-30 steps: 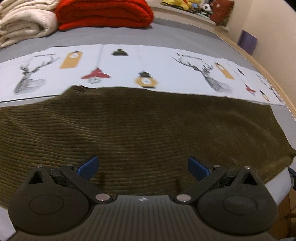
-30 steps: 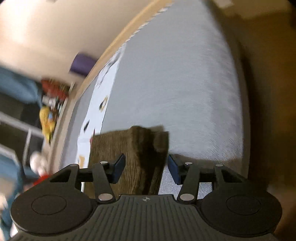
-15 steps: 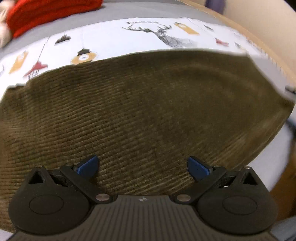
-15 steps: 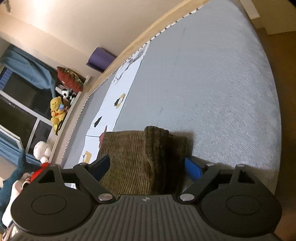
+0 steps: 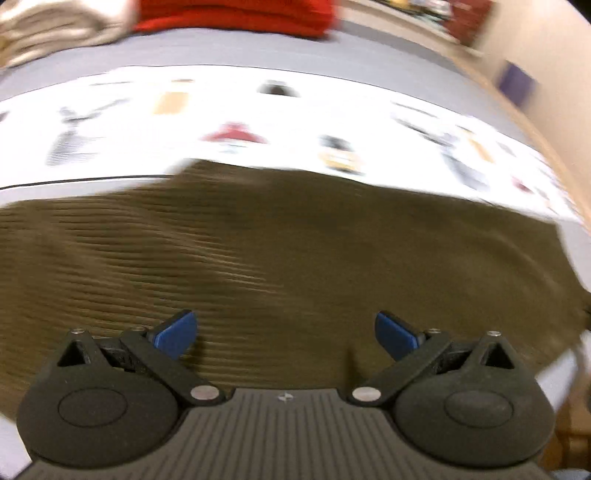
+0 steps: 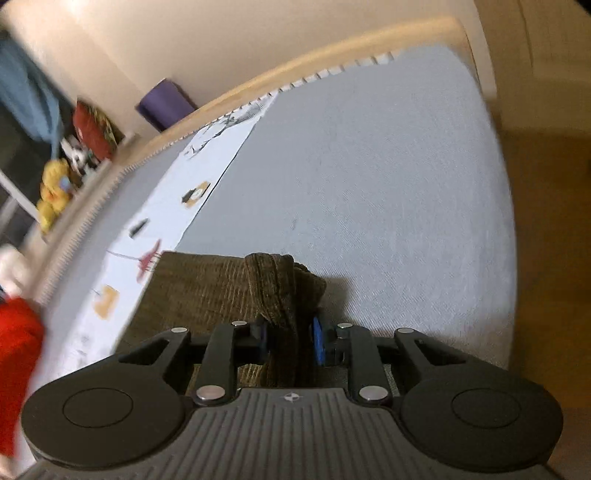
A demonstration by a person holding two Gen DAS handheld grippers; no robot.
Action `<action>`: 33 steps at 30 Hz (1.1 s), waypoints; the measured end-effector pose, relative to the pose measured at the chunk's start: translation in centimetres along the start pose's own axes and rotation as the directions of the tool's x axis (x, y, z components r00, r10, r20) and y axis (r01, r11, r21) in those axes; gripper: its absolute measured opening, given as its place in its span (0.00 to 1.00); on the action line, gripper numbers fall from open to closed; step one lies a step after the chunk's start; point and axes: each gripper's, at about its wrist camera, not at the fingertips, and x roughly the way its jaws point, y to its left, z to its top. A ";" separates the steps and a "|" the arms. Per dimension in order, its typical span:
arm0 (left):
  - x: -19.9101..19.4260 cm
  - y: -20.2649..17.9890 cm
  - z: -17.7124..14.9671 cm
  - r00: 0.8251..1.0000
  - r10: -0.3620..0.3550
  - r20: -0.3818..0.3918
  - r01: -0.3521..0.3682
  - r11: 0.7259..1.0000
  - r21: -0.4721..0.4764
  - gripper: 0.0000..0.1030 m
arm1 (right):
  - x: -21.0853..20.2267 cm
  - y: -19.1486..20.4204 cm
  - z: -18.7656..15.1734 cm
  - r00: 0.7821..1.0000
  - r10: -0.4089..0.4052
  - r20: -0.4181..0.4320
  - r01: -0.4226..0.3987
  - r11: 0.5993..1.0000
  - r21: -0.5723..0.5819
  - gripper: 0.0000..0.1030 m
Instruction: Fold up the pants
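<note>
Olive-brown corduroy pants [image 5: 295,251] lie spread across the grey bed in the left wrist view. My left gripper [image 5: 284,332] hovers over them, wide open, with nothing between its blue pads. In the right wrist view one end of the pants [image 6: 221,291] is bunched into a raised fold. My right gripper [image 6: 290,341] straddles that fold; its jaws are closing and both blue pads press against the cloth.
A white printed cloth strip [image 5: 280,122] with deer and lamp pictures lies behind the pants. Folded red [image 5: 236,16] and cream [image 5: 55,26] blankets sit at the far side. Bare grey mattress [image 6: 388,192] stretches beyond the fold, bordered by a wooden frame [image 6: 295,66].
The right gripper opened wide around the bunched pants end, then closed onto it. The left gripper swung over the pants and back, staying open; its view is now blurred.
</note>
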 end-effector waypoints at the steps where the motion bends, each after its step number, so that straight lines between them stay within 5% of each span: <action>1: -0.3 1.9 0.3 0.999 0.033 0.002 -0.033 0.999 -0.027 1.00 | -0.7 1.3 -0.2 0.999 0.010 0.031 -0.009 0.999 -0.040 0.20; 4: -1.6 7.7 0.8 0.997 0.070 0.013 -0.068 0.986 -0.149 1.00 | -4.3 7.2 -1.6 0.977 0.174 0.119 -0.143 0.962 -0.233 0.20; 7: -2.4 11.7 0.1 0.998 0.059 0.013 -0.053 0.962 -0.268 1.00 | -9.2 14.6 -6.6 0.907 0.415 0.070 -0.324 0.795 -0.513 0.20; 9: -2.5 12.8 -0.8 0.999 0.038 0.000 -0.037 0.954 -0.296 1.00 | -12.5 18.6 -12.0 0.830 0.551 -0.080 -0.452 0.584 -0.674 0.20; 11: -2.4 13.0 -1.9 1.000 0.011 -0.009 -0.014 0.955 -0.295 1.00 | -15.4 20.7 -18.4 0.737 0.608 -0.296 -0.565 0.314 -0.763 0.20; 14: -1.8 13.0 -3.0 1.000 -0.021 -0.021 0.014 0.957 -0.289 1.00 | -17.4 20.8 -28.2 0.624 0.462 -0.630 -0.671 -0.096 -0.735 0.20; 16: -1.6 12.8 -3.5 1.000 -0.022 -0.011 0.018 0.962 -0.274 1.00 | -17.1 19.6 -33.0 0.606 0.297 -0.738 -0.704 -0.232 -0.672 0.24; 18: -1.8 12.6 -4.1 0.999 -0.033 0.004 0.032 0.964 -0.263 1.00 | -18.2 18.2 -34.1 0.622 0.374 -0.688 -0.601 -0.335 -0.725 0.27; 19: -1.8 12.5 -4.2 0.999 -0.048 0.004 0.047 0.964 -0.263 1.00 | -18.2 18.2 -33.5 0.612 0.373 -0.698 -0.617 -0.328 -0.716 0.31; 21: -1.7 12.2 -4.2 0.998 -0.070 0.002 0.068 0.963 -0.261 1.00 | -17.4 19.0 -31.6 0.558 0.347 -0.753 -0.736 -0.213 -0.643 0.43; 24: -2.2 11.5 -4.1 0.993 -0.116 0.012 0.116 0.960 -0.256 1.00 | -15.9 19.2 -28.2 0.438 0.333 -0.835 -0.878 -0.038 -0.477 0.68; 26: -2.5 10.7 -4.0 0.985 -0.170 0.017 0.168 0.954 -0.250 1.00 | -15.1 19.0 -25.8 0.372 0.368 -0.852 -0.921 0.033 -0.388 0.68; 27: -2.5 10.1 -3.9 0.982 -0.187 0.014 0.184 0.952 -0.242 1.00 | -14.8 18.7 -24.7 0.360 0.395 -0.845 -0.929 0.063 -0.366 0.68; 28: -2.5 9.4 -3.8 0.980 -0.198 0.010 0.195 0.953 -0.230 1.00 | -14.3 18.5 -23.8 0.365 0.426 -0.828 -0.928 0.093 -0.361 0.66; 29: -2.5 8.5 -3.6 0.979 -0.202 0.004 0.198 0.956 -0.216 1.00 | -14.0 18.1 -22.8 0.392 0.460 -0.797 -0.917 0.128 -0.377 0.65; 33: -1.5 4.7 -3.1 0.984 -0.174 -0.033 0.167 0.974 -0.153 1.00 | -12.5 17.3 -20.7 0.552 0.482 -0.680 -0.829 0.229 -0.510 0.50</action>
